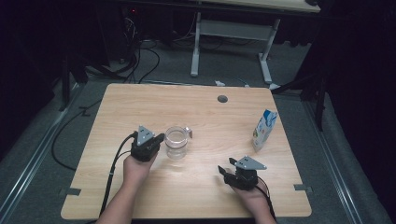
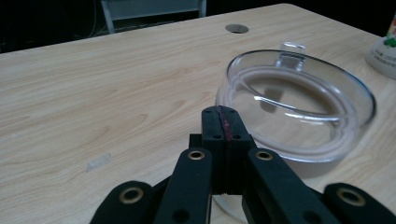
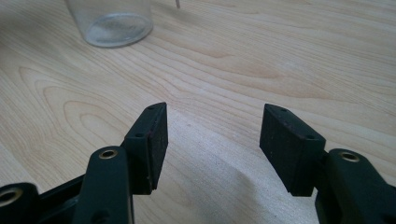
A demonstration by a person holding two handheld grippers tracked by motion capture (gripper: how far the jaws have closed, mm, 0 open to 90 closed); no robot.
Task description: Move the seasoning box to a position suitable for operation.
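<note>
Clear glass jar: standing upright and open-mouthed on the worktop, a little left of centre, with a small clear tab sticking out from its rim on the far right side. In the left gripper view the jar's wide rim is sitting just beyond and to the right of the fingers.

Left gripper: lying just beside the jar on its left, pointing toward it; whether it is touching the glass cannot be told. Its fingers are pressing flat against each other, with nothing between them.

Right gripper: resting near the front right of the worktop, well apart from the jar. Its fingers are standing spread wide over bare wood, pinching nothing, and the jar's base is showing farther off at the upper left.

Milk carton: standing upright near the right edge, well apart from both grippers.

Round cable hole: sitting near the far edge.
</note>
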